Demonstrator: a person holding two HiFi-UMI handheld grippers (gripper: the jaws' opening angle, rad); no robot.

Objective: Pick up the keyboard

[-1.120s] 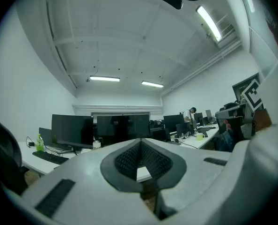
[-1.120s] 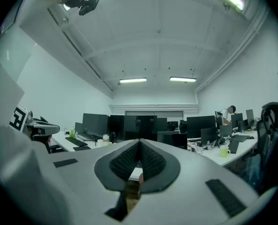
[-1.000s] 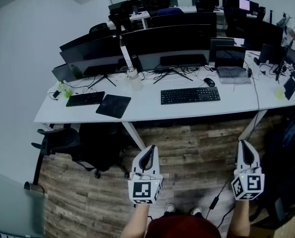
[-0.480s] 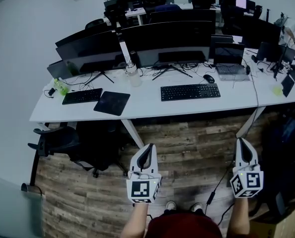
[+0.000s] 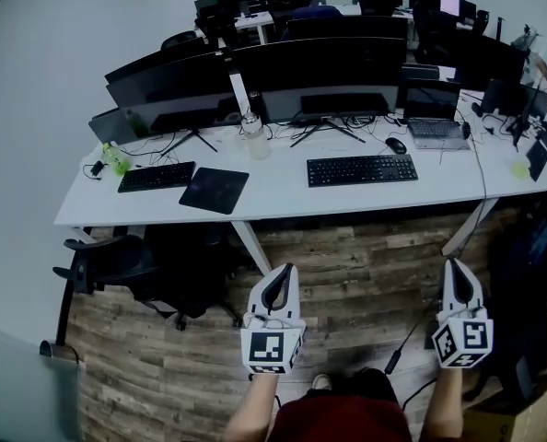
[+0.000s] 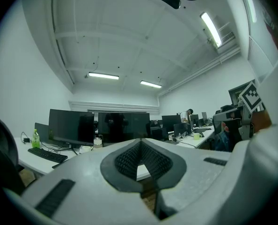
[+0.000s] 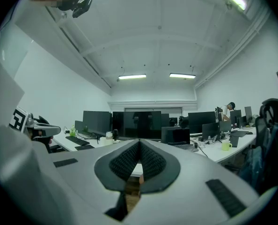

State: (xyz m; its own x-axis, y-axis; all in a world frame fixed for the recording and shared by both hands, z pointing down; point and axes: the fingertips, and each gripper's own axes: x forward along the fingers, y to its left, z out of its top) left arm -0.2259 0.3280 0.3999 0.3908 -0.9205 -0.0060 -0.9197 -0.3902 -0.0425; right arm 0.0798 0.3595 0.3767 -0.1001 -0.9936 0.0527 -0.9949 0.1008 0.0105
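Left gripper (image 5: 275, 284): jaws pressed together, holding nothing, over the floor.
Right gripper (image 5: 457, 274): jaws pressed together, holding nothing.
Keyboard (image 5: 362, 169): flat on the desk (image 5: 283, 196), far from both grippers.
Bottle (image 5: 255, 140): upright, left of the keyboard; can't tell what's inside.

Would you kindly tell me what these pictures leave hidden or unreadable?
Larger keyboard: key legends too small in head view; hidden behind the shut left gripper and right gripper in their own views.
Office chair: head view, seat partly under the desk.
Laptop screen: head view, dark and too small to read.
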